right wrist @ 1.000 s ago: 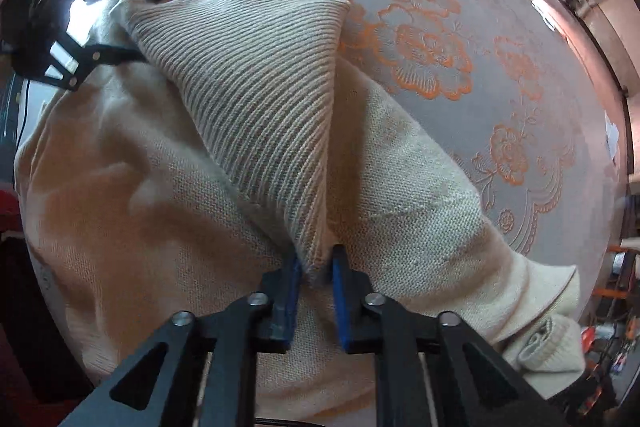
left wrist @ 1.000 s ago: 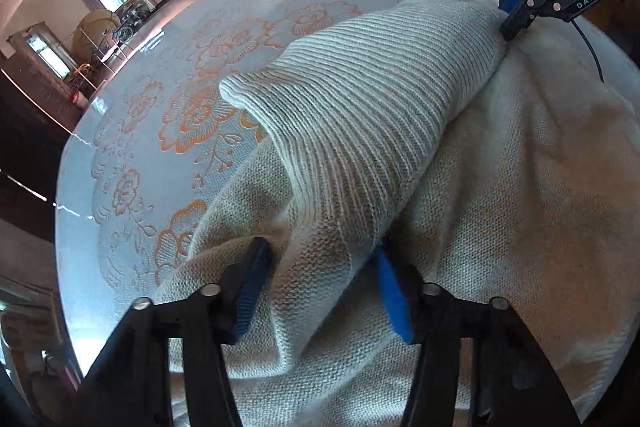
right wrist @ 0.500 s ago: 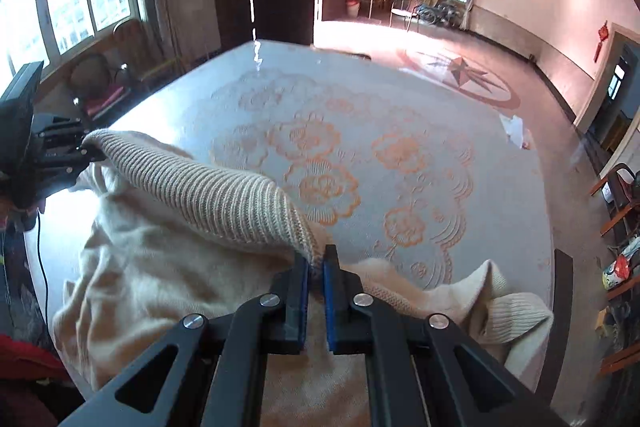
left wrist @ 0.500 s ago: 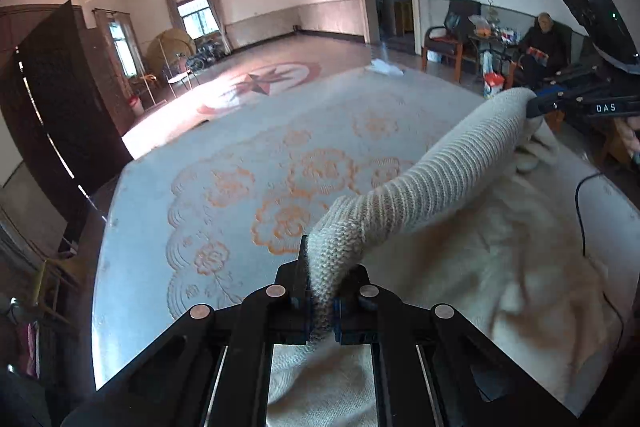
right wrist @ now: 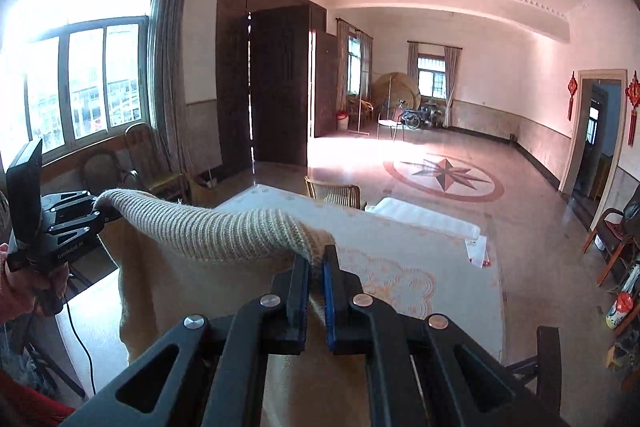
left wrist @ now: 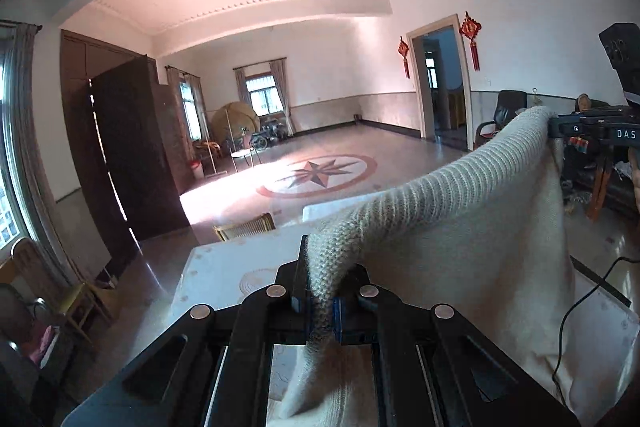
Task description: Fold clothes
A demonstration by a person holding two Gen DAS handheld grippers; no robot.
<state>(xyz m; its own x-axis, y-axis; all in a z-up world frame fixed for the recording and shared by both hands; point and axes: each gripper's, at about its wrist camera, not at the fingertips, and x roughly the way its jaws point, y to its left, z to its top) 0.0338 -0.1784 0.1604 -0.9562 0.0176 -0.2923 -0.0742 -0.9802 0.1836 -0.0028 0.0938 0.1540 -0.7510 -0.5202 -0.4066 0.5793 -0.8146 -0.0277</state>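
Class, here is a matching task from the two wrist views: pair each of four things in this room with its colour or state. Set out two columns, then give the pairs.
Things:
1. knit sweater
2. left gripper
3. tablecloth
4. hanging knot ornament

Colour or state:
A. red, beside the doorway
B. white with an orange flower pattern
C. cream, hanging between both grippers
D. shut on the ribbed hem

Pairs: 1-C, 2-D, 3-B, 4-A

The right gripper is shut on the same hem at its other end.
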